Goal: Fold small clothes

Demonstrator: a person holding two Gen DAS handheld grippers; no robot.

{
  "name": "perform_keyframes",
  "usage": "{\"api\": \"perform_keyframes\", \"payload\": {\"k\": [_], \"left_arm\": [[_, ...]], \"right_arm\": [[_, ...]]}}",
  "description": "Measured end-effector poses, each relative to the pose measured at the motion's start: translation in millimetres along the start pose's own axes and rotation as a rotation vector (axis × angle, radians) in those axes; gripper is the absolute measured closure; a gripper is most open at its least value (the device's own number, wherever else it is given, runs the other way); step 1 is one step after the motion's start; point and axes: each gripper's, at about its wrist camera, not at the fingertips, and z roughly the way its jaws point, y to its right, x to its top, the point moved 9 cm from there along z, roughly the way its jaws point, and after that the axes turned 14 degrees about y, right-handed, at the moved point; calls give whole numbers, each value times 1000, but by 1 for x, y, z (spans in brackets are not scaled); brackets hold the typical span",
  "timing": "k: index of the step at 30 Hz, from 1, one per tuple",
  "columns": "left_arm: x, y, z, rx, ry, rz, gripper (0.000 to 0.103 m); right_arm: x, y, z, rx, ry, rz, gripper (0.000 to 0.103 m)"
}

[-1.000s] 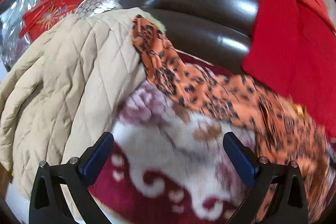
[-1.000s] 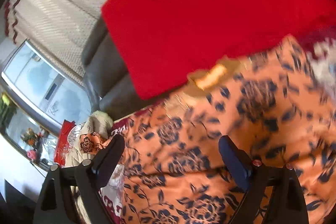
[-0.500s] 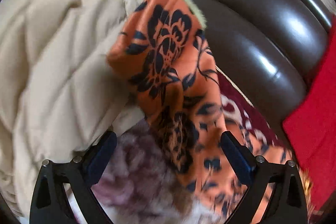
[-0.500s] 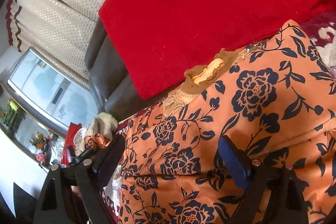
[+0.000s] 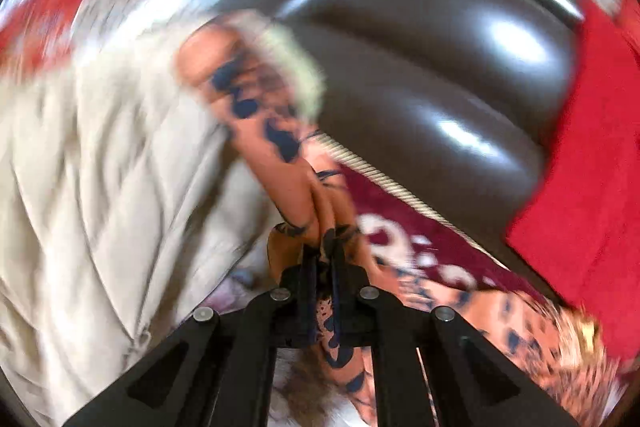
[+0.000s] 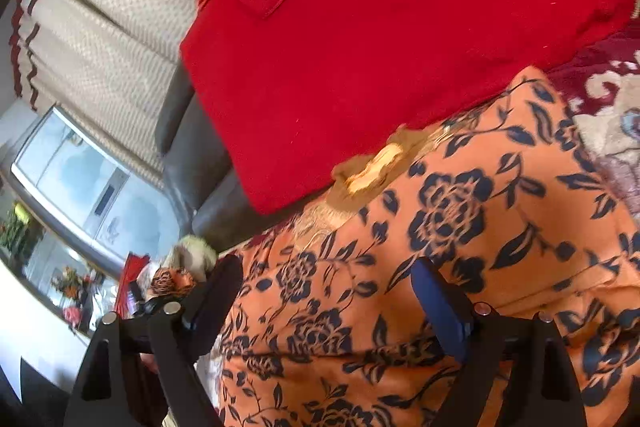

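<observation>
Since 1 s ago: left gripper snapped shut from wide, now pinching orange floral garment at its 12 o'clock, beside beige quilted jacket. Only right view showed garment spread flat below red cushion. Right gripper wide, over cloth, tilted slightly down.

left gripper: at 6 o'clock in its view, jaws just closed, clamped on orange floral cloth | right gripper: at 6 o'clock, jaws wide apart, pads gripping nothing
</observation>
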Motion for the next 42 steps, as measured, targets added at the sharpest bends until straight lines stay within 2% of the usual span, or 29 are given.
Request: {"api": "perform_keyframes", "payload": {"k": [1, 6, 8, 11, 12, 13, 15, 17, 20, 22, 24, 26, 30, 33, 37, 40, 42], "left_arm": [[10, 20, -16, -33, 20, 57, 98], [39, 112, -84, -202, 69, 209, 98], [39, 163, -116, -283, 78, 293, 98], [21, 234, -162, -397, 63, 411, 97], [11, 257, -174, -434, 47, 443, 92], [-7, 286, -188, -493, 5, 495, 73], [-37, 328, -212, -560, -59, 599, 44], [-50, 353, -237, -621, -47, 651, 42], [-48, 371, -268, -747, -25, 653, 40], [-34, 371, -281, -776, 21, 646, 27], [-22, 364, -288, -776, 67, 633, 22], [-21, 354, -271, -742, 69, 625, 22], [-32, 326, -227, -621, 6, 601, 22], [-53, 283, -169, -469, -61, 596, 22], [-90, 233, -104, -306, -153, 565, 22], [-125, 206, -75, -243, -211, 562, 22], [-155, 193, -64, -224, -269, 586, 22]], "right_arm": [[3, 2, -1, -5, 10, 7, 15], [24, 18, -13, -37, 86, 61, 15], [34, 27, -21, -49, 116, 88, 15], [50, 40, -35, -64, 166, 124, 15], [58, 47, -42, -71, 188, 140, 15], [63, 52, -47, -76, 205, 153, 15], [76, 65, -62, -85, 245, 199, 15], [85, 78, -71, -90, 269, 246, 15], [91, 89, -78, -99, 274, 286, 14], [92, 93, -77, -96, 260, 305, 14], [89, 93, -74, -92, 239, 318, 14], [84, 89, -70, -83, 219, 326, 14], [72, 70, -55, -59, 159, 300, 14], [58, 52, -38, -35, 85, 256, 14], [35, 20, -7, -38, -8, 108, 14], [14, -4, 21, -46, -97, -21, 14], [-4, -20, 41, -72, -162, -157, 14]]}}
